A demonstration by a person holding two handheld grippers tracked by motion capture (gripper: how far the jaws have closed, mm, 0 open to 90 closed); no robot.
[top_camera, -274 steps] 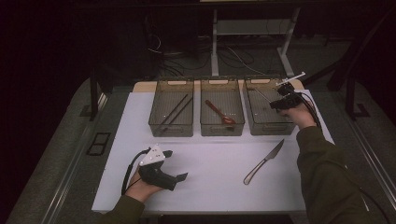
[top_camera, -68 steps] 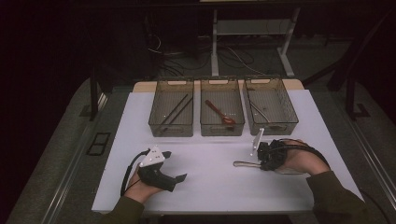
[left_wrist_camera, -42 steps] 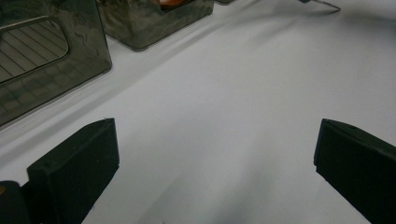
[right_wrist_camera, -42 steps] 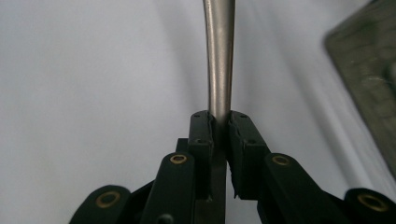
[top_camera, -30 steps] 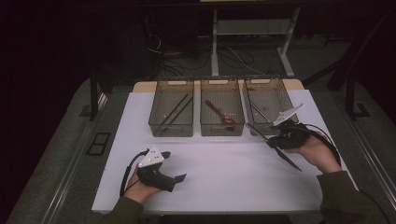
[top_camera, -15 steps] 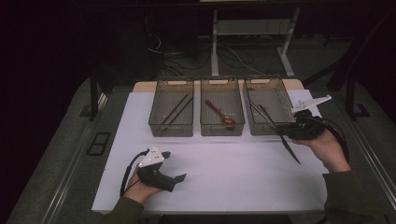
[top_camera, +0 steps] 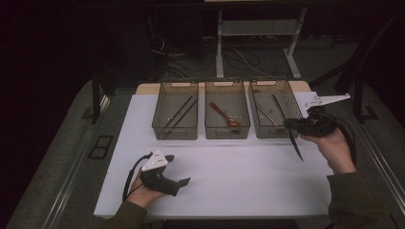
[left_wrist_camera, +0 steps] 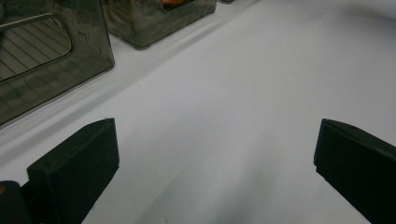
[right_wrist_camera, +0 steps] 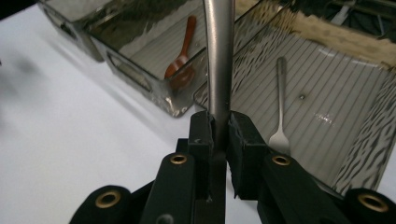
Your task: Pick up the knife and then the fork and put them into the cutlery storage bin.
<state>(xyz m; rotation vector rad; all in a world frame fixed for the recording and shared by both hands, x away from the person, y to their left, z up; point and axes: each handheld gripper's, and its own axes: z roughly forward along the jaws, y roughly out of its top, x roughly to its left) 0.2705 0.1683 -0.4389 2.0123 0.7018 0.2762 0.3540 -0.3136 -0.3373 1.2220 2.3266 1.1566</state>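
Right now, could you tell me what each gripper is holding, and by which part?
The right gripper is shut on a knife, clamped partway along its length, beside the right-hand bin. The left gripper is open, holding nothing.

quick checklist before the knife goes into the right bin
1. Grip: right hand-held gripper shut on the knife: ok.
2. Knife over right bin: partly, one end hangs outside its front wall: not ok.
3. Room in the bin: a fork lies inside, floor beside it bare: ok.
4. Knife's far end: out of frame in the right gripper view: cannot tell.
5. Left hand-held gripper open, resting on the table, away from the bins: ok.
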